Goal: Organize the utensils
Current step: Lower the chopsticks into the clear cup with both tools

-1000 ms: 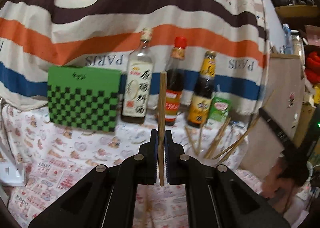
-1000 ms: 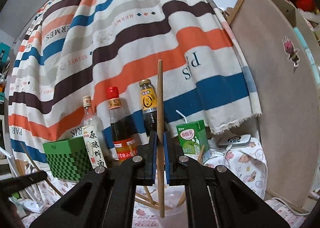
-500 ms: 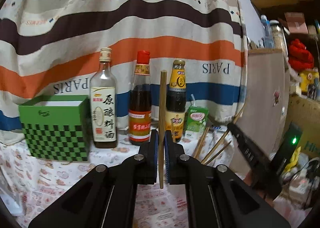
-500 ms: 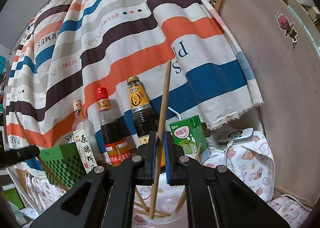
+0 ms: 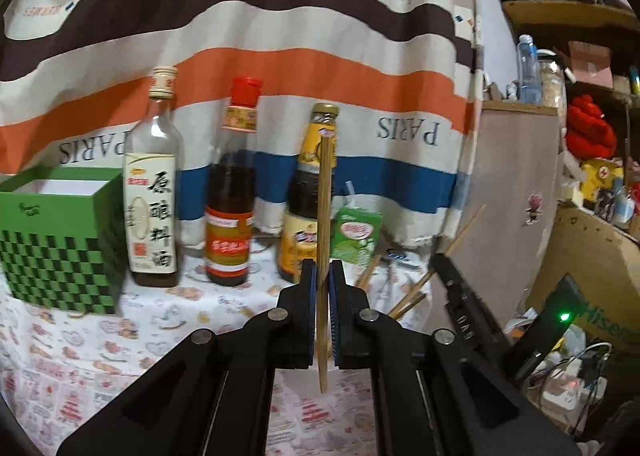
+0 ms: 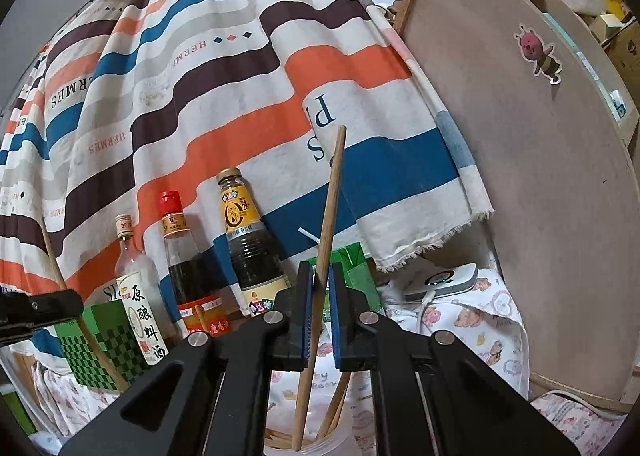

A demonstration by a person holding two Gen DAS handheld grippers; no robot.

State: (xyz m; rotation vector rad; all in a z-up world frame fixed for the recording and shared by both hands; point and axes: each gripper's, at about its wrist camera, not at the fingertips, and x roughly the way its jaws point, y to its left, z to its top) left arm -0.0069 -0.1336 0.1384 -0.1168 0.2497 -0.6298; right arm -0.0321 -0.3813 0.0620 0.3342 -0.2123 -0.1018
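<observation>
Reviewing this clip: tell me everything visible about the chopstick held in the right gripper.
The plain light-brown wooden chopstick is a slim, round stick, thicker at its upper end. The right gripper has its blue-padded jaws shut on it about mid-length. It leans, top tilted to the right in the right wrist view. Its lower tip reaches down into the translucent plastic cup, where several other wooden chopsticks stand; whether the tip touches the bottom cannot be told.

- Three bottles stand in a row on the worktop, before the hanging cloth.
- A box sits left of them, a carton right.
- Chopsticks stand in a cup nearer the camera.
</observation>
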